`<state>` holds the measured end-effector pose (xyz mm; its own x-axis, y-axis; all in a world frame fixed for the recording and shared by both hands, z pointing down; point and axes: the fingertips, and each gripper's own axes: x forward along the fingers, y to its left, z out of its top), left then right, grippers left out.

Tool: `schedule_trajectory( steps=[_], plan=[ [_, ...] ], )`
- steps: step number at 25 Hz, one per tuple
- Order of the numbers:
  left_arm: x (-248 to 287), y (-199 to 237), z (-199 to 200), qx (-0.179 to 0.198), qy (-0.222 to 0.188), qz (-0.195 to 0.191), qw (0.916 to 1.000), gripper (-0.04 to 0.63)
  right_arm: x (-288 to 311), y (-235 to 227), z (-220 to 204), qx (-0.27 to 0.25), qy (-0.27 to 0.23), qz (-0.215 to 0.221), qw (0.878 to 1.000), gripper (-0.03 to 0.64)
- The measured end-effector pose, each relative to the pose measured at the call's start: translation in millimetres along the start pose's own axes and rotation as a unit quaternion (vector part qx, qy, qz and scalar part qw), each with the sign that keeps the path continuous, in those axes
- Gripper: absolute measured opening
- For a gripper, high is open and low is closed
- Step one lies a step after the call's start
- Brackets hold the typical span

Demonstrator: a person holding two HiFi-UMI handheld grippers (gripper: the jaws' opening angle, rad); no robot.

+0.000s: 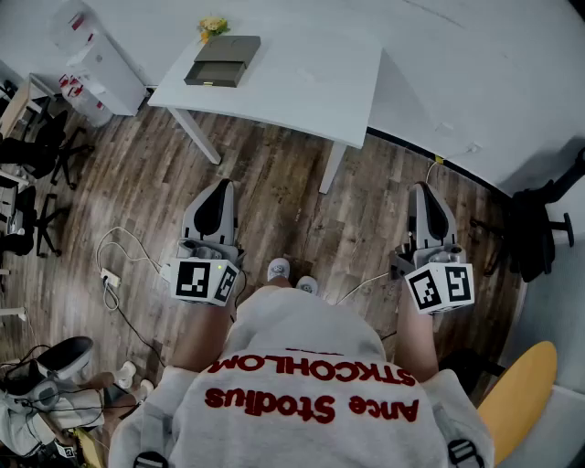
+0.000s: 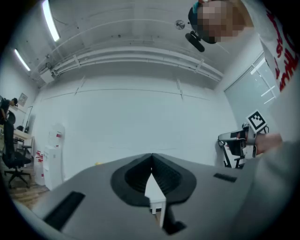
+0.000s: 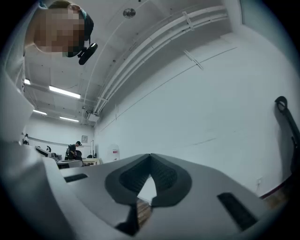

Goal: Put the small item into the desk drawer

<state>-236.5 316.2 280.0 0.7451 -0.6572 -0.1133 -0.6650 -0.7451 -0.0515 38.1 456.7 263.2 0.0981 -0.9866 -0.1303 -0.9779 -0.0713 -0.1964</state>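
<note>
Held left claw (image 1: 222,186) and right claw (image 1: 424,189) above wooden floor (image 1: 274,174), both squeezed together, empty, well apart from white counter (image 1: 311,87) bearing grey box (image 1: 222,60).

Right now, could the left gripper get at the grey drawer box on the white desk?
Probably not from here: the left gripper sits well short of the drawer box on the desk, with floor between. Nothing blocks the way.

On desk (image 1: 311,84), small item (image 1: 212,25) behind drawer (image 1: 222,60)

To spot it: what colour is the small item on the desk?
Yellow; the small item shows best in the head view.
</note>
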Motion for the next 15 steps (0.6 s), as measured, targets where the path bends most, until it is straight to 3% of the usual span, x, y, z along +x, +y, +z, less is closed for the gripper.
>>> schedule_trajectory(
  steps=[5,10,15],
  plan=[
    [-4,-1,2,0.002,-0.001,0.001,1.0,0.008,-7,2,0,-0.002,0.0,-0.002,1.0,0.005],
    [0,-3,4,0.002,0.002,-0.003,1.0,0.008,-9,-4,1,0.053,-0.016,-0.002,0.998,0.005],
    [15,5,4,0.0,0.001,-0.003,1.0,0.008,4,-6,0,0.056,-0.015,-0.004,0.998,0.005]
  ],
)
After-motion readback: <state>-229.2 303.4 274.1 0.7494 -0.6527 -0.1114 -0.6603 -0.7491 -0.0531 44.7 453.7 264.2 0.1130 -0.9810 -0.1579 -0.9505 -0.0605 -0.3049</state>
